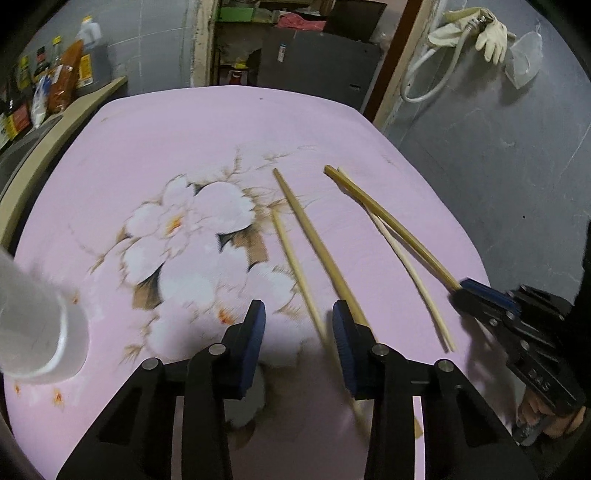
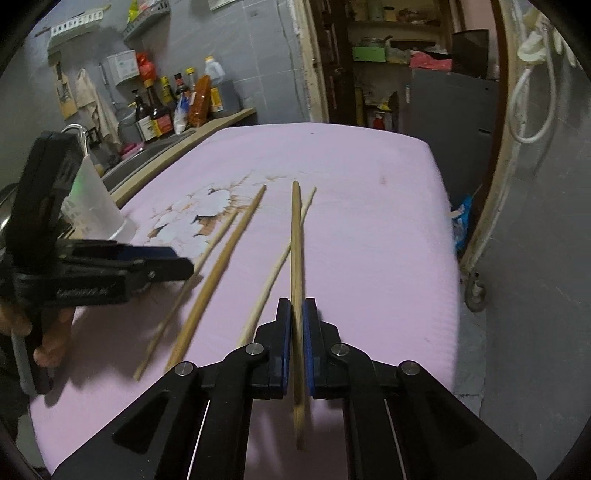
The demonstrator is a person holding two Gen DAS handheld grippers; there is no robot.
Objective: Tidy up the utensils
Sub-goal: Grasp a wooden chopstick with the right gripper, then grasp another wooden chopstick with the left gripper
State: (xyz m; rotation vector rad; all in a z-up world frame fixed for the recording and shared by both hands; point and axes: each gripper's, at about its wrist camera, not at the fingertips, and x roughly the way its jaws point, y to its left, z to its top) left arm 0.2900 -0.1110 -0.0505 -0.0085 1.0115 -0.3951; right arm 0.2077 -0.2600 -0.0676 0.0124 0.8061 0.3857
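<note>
The right gripper (image 2: 294,317) has its fingers clamped on a dark chopstick (image 2: 295,236), which runs forward from the pads over the pink surface (image 2: 388,229). Just left of it lies a thin pale chopstick (image 2: 275,266), its far tip passing under the held one. The left gripper (image 1: 298,317) hovers low with its fingers apart; a thick chopstick (image 1: 314,240) passes close by the right pad, but whether it touches cannot be told, and a thinner chopstick (image 1: 291,258) lies beside it, running in between the fingers. Both are blurred near the pads. At the near left edge of the surface stands a white cup (image 1: 40,332), tilted in the fisheye view, well apart from the chopsticks. A flower print (image 1: 192,236) covers the middle of the surface. Beyond the far left edge runs a counter with bottles (image 2: 166,110) and a sink. Farther back are an open doorway with shelves (image 2: 391,55), and on the right wall a white hose (image 1: 436,77) and gloves (image 1: 491,33).
</note>
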